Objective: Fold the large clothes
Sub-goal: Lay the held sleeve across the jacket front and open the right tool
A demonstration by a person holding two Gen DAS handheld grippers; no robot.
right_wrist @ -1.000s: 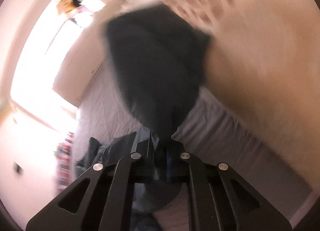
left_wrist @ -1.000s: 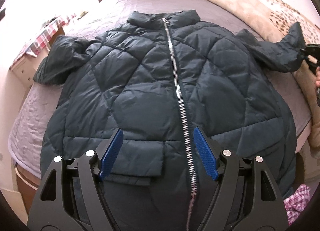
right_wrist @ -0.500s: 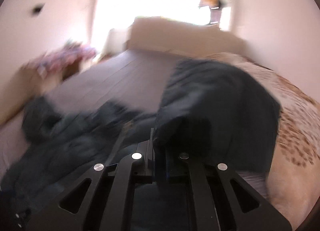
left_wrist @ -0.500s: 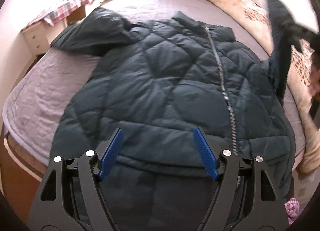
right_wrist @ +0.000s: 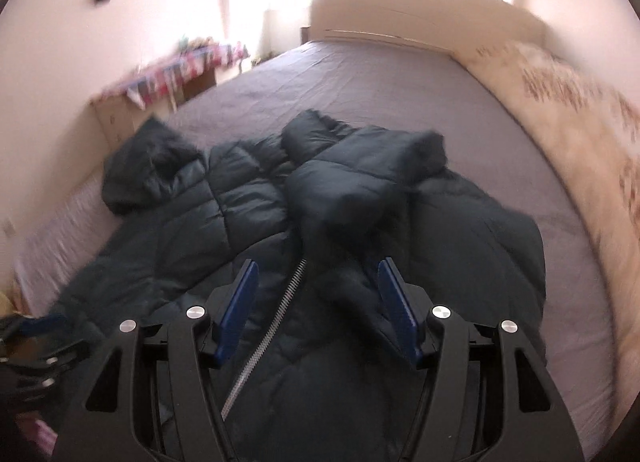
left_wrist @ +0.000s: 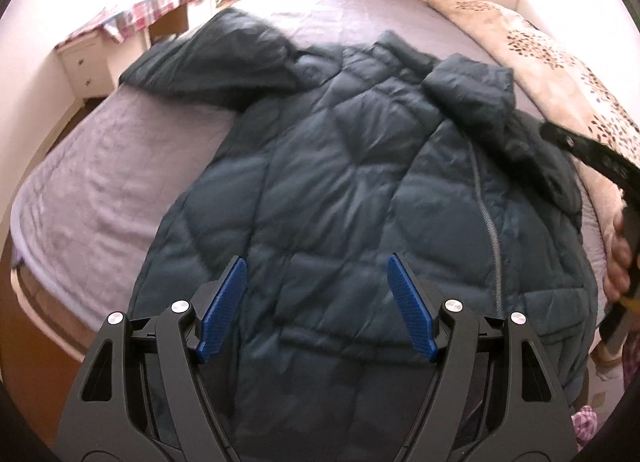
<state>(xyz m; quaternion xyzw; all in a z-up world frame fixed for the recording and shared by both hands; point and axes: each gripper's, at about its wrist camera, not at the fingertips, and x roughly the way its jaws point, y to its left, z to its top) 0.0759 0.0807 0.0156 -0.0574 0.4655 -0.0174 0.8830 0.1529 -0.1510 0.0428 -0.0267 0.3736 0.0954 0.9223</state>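
A dark teal quilted puffer jacket (left_wrist: 340,190) lies face up on the bed, zipper (left_wrist: 486,218) closed. Its right sleeve (left_wrist: 472,90) lies folded in across the chest; it also shows in the right wrist view (right_wrist: 360,186). The other sleeve (left_wrist: 208,62) lies spread out to the left. My left gripper (left_wrist: 316,278) is open and empty above the jacket's hem. My right gripper (right_wrist: 316,282) is open and empty above the zipper (right_wrist: 276,322), just behind the folded sleeve. It also shows at the right edge of the left wrist view (left_wrist: 592,158).
The bed has a lilac quilted cover (left_wrist: 104,174) and a beige leaf-print duvet (left_wrist: 560,58) along its right side. A white nightstand with a checked cloth (left_wrist: 104,42) stands at the far left. The headboard (right_wrist: 420,10) is at the back.
My right gripper carried the right sleeve over the jacket's chest, then opened and let it go. My left gripper drifted left along the hem, still open.
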